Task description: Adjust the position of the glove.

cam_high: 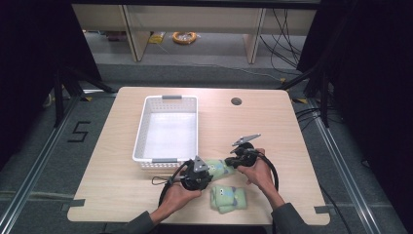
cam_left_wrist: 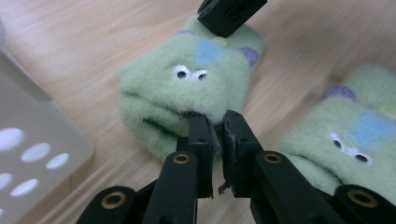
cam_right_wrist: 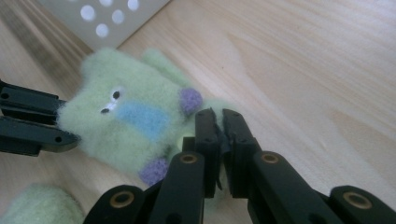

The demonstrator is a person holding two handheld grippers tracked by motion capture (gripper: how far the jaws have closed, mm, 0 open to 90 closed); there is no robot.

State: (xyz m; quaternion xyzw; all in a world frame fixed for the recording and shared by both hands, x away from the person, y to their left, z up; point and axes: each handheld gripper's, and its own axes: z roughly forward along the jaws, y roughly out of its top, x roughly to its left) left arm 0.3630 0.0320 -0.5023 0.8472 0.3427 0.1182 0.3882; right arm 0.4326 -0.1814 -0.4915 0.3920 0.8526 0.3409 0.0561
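A fuzzy green sock with a monster face [cam_high: 220, 167] lies on the wooden table [cam_high: 272, 122] between my two grippers. My left gripper [cam_high: 208, 170] is shut on the sock's near edge [cam_left_wrist: 187, 84], its fingertips [cam_left_wrist: 198, 128] pinching the fluff. From the other side my right gripper [cam_high: 230, 162] is shut on the opposite end, by the purple spots [cam_right_wrist: 190, 100]. The left gripper view shows the right gripper's tip [cam_left_wrist: 231, 14] at the sock's far end. A second matching sock [cam_high: 227, 199] lies flat near the table's front edge, apart from both grippers.
A white perforated basket [cam_high: 141, 131] stands on the table just behind my left gripper, with nothing inside. Its corner [cam_left_wrist: 28, 140] is close to the held sock. A round cable hole [cam_high: 236, 101] sits at the back of the table.
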